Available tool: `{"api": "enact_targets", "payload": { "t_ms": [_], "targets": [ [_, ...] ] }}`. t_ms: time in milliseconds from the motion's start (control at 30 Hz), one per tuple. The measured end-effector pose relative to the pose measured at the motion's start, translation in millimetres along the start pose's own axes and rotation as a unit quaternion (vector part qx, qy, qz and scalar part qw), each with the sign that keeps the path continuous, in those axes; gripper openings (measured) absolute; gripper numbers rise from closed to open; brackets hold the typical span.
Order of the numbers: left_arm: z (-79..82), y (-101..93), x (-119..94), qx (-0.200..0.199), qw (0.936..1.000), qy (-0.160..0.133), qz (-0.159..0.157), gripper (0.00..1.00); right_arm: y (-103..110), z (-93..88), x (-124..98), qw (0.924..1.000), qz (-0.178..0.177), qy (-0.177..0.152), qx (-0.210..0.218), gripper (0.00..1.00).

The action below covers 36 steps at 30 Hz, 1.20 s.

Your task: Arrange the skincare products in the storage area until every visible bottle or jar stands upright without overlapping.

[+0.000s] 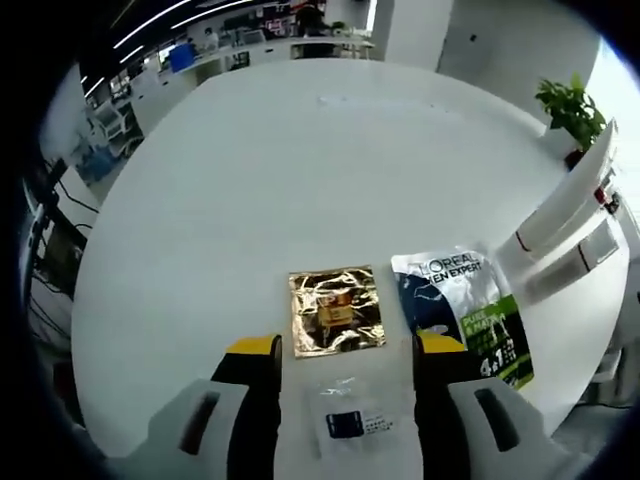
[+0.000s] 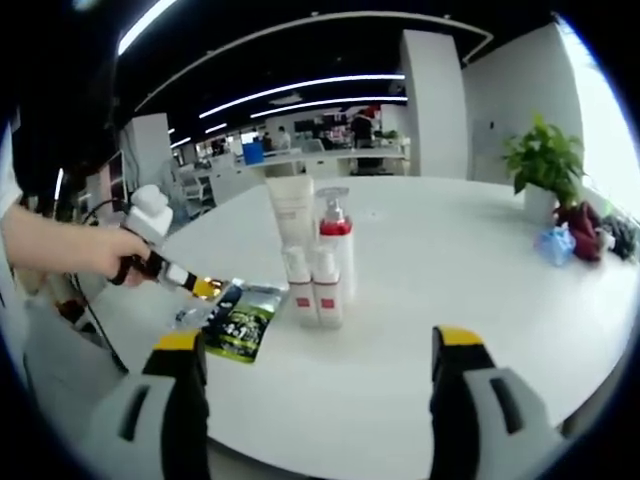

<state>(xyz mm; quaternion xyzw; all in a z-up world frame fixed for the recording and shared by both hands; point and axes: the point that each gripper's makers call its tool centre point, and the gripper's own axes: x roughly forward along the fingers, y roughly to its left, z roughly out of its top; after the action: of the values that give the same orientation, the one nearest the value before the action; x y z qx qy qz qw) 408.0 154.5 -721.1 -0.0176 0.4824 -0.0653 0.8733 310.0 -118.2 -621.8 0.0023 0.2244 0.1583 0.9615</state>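
Left gripper view: we see our left hand-held gripper (image 1: 345,355) with its jaws wide apart and holding nothing. Between the jaws a small clear sachet (image 1: 352,418) lies flat on the white surface (image 1: 300,180). Just beyond it lies a gold foil sachet (image 1: 335,310), also flat. To the right of the gold one lies a L'Oreal pouch (image 1: 468,312), blue, white and green, close to the right jaw.

In the right gripper view, our right hand-held gripper (image 2: 318,352) is also open and empty. Near the middle of the surface four products stand upright in a tight group: a white tube (image 2: 292,212), a pump bottle (image 2: 335,245) with a red band, and two small bottles (image 2: 312,288) in front. Left of the group we see the pouch lying flat, and a hand (image 2: 75,250) holding the left hand-held gripper above it.
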Motion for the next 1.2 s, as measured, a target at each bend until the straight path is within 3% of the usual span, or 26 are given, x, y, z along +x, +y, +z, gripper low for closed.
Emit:
{"api": "enact_targets", "payload": {
  "t_ms": [333, 700, 800, 967, 1200],
  "targets": [
    [-12.2, -6.3, -27, 0.018, 0.9988, -0.015, -0.042, 0.63, 5, 7.1, -5, 0.9997, 0.014, -0.012, 0.018, 0.95],
    [-31.7, 8.0, -62, 0.017, 0.9971, -0.037, -0.064, 0.71, 10, 8.8, -12, 0.9997, 0.015, -0.017, -0.001, 0.99],
    [-36.0, 2.4, -71, 0.017, 0.9942, -0.054, -0.092, 0.75, 18, 13.0, -14, 0.9995, 0.023, -0.022, -0.001, 0.99],
    [-46.0, 2.1, -86, 0.039, 0.9907, -0.083, -0.100, 0.85, 29, 10.7, -17, 0.9991, 0.035, -0.022, -0.007, 0.99],
    [-56.1, -4.4, -112, 0.054, 0.9828, -0.125, -0.125, 0.93, 29, 8.0, -21, 0.9988, 0.039, -0.021, -0.022, 0.99]
  ]
}}
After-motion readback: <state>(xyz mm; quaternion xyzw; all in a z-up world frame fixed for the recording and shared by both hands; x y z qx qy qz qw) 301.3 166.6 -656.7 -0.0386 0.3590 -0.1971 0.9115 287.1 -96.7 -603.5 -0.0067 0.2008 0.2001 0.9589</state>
